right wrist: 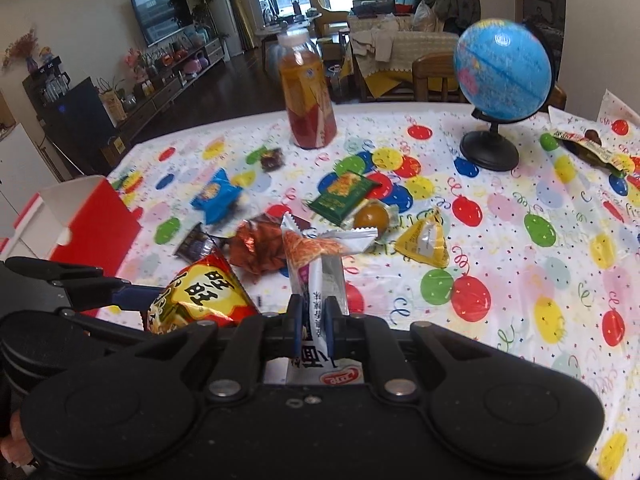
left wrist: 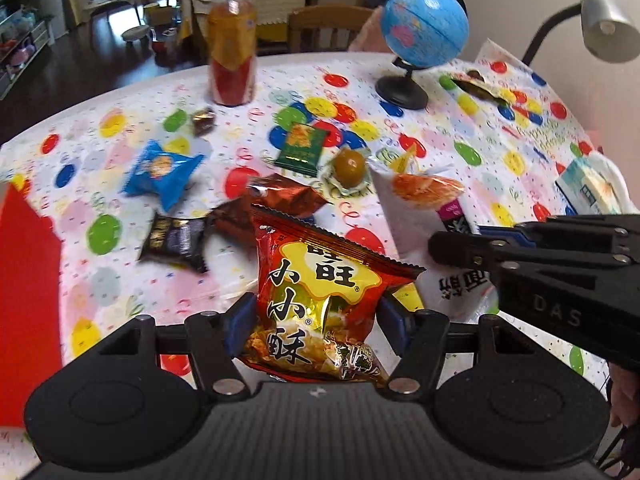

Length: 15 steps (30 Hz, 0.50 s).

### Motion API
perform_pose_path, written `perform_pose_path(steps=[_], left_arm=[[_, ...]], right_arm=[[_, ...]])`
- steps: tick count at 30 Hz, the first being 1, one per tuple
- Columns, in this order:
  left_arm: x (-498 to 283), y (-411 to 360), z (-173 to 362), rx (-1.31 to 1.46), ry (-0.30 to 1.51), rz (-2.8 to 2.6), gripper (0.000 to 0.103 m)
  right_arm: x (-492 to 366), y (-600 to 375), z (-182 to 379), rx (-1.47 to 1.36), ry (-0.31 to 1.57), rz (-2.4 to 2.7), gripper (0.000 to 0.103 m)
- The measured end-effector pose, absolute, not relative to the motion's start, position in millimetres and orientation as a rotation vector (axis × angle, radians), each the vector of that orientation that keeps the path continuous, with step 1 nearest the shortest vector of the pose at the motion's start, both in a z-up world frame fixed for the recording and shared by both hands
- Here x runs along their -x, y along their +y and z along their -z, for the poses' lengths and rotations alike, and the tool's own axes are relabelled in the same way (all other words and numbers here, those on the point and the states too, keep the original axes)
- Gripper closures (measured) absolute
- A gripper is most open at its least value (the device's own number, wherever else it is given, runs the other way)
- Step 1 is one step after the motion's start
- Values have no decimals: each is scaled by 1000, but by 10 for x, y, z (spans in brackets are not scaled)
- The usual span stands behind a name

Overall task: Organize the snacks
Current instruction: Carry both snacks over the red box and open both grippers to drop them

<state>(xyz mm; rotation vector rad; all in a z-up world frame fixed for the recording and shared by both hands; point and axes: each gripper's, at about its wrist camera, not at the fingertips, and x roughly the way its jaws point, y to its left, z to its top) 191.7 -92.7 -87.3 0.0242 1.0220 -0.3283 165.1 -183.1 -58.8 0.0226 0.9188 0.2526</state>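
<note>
over the balloon-print table [left wrist: 460, 184], a red box [left wrist: 24, 300] sits at the left edge. left claw [left wrist: 316, 320] clamps a red-and-gold snack bag [left wrist: 320, 296]; right claw [right wrist: 311, 326] pinches a white snack packet [right wrist: 316, 264], both lifted. smaller wrapped snacks [left wrist: 164, 172] lie scattered mid-table.

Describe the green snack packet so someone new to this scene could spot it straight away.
Start at the blue globe on its black stand, at the far side of the balloon-print tablecloth. Come toward the camera and to the left, to the loose snacks in the middle of the table. The green packet lies flat there beside a round brown ball-shaped sweet; it is the only dark green, rectangular wrapper, with a gold picture on its face.
</note>
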Motion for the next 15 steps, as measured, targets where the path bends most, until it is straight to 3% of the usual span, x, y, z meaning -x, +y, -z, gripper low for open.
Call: perform_pose_path(steps=[15], left_arm=[[-1555, -74, 405, 43, 968, 206, 38]], right_arm=[[-1355, -1087, 142, -25, 876, -325, 94]])
